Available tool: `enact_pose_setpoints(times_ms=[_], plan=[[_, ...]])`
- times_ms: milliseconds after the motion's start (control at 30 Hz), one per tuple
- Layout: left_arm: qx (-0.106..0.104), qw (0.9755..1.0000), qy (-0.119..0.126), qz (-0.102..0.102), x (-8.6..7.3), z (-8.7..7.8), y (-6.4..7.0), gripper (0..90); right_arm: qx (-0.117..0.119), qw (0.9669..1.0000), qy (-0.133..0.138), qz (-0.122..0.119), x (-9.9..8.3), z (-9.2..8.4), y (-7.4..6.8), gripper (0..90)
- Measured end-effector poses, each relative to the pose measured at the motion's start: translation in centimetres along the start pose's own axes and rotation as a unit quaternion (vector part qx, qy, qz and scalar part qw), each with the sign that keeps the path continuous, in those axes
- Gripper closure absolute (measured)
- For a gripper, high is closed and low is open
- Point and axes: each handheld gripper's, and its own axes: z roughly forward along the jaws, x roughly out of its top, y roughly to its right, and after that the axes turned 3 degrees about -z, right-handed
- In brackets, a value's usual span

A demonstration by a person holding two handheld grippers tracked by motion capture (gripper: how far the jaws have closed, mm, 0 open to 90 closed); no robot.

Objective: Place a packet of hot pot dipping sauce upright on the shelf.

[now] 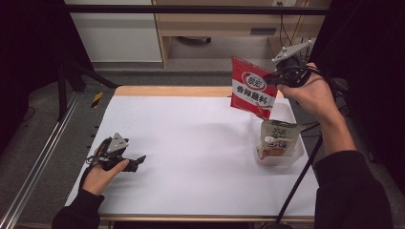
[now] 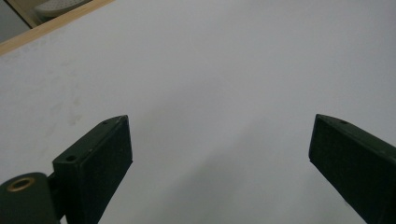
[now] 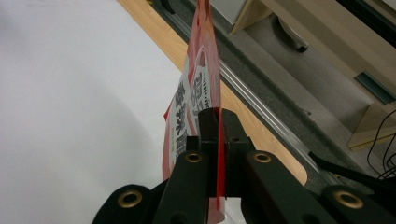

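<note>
The white desk is evenly and brightly lit from above in the high view, while both side margins fall into near black. Soft, faint shadows lie on the desk surface beside the left tool and under the raised red sachet. That view is slightly soft and grainy; the print on the sachet is legible but not crisp. In the left gripper view the desk reads as flat pale grey, with a dim shadow between the dark jaws. In the right gripper view the near jaws are blurred, the floor beyond is sharper.
</note>
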Motion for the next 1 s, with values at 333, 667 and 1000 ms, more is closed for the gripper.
enact_pose_setpoints(times_ms=[333,667,1000], plan=[[0.0,1.0,-0.001,0.002,0.0,0.0,0.1,5.9,-0.006,0.9999,-0.002,0.011,-1.2,-0.4,0.6,90.0],[0.0,1.0,0.0,0.001,0.0,0.0,0.0,5.9,-0.019,0.9995,-0.004,0.024,-2.0,-0.6,1.3,90.0],[0.0,1.0,0.0,0.003,0.0,0.0,0.2,5.9,-0.031,0.9987,-0.011,0.039,-3.4,-1.4,2.3,90.0]])
